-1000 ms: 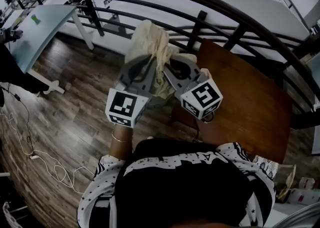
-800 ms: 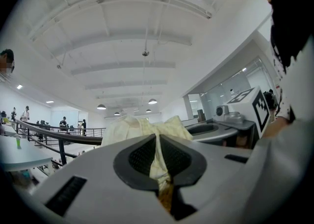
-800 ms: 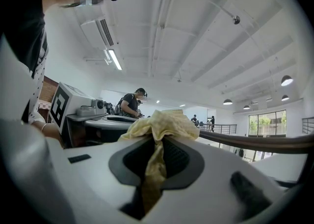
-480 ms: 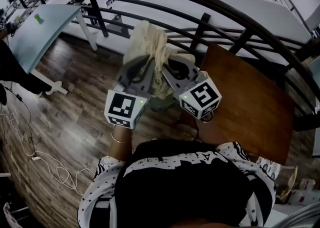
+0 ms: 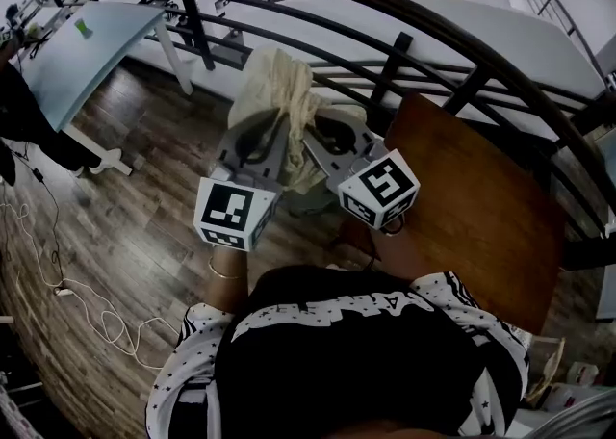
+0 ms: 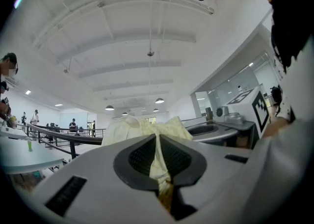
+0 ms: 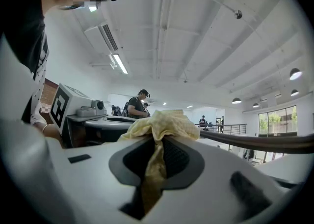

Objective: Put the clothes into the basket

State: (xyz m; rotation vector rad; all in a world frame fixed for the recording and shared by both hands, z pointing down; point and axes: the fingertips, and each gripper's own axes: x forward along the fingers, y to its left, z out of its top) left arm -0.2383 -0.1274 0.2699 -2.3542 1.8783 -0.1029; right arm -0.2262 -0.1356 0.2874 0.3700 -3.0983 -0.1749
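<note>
A pale yellow cloth point(image 5: 277, 90) hangs bunched in the air in front of me, held by both grippers side by side. My left gripper point(image 5: 272, 129) is shut on a fold of it; in the left gripper view the cloth point(image 6: 142, 127) is pinched between the dark pads point(image 6: 140, 156) of the left gripper point(image 6: 157, 142). My right gripper point(image 5: 322, 131) is shut on the same cloth point(image 7: 167, 122), which runs down between the jaws of the right gripper point(image 7: 158, 149). Both grippers point level, toward the railing. I cannot make out a basket.
A black metal railing point(image 5: 385, 4) curves across just beyond the cloth. A brown wooden table point(image 5: 481, 206) stands to the right. A pale table point(image 5: 87, 52) stands at the far left on the wood floor, and white cables point(image 5: 58, 278) lie lower left.
Both grippers with the cloth have drifted a little left and lower in the head view. Both grips on the cloth are unchanged.
</note>
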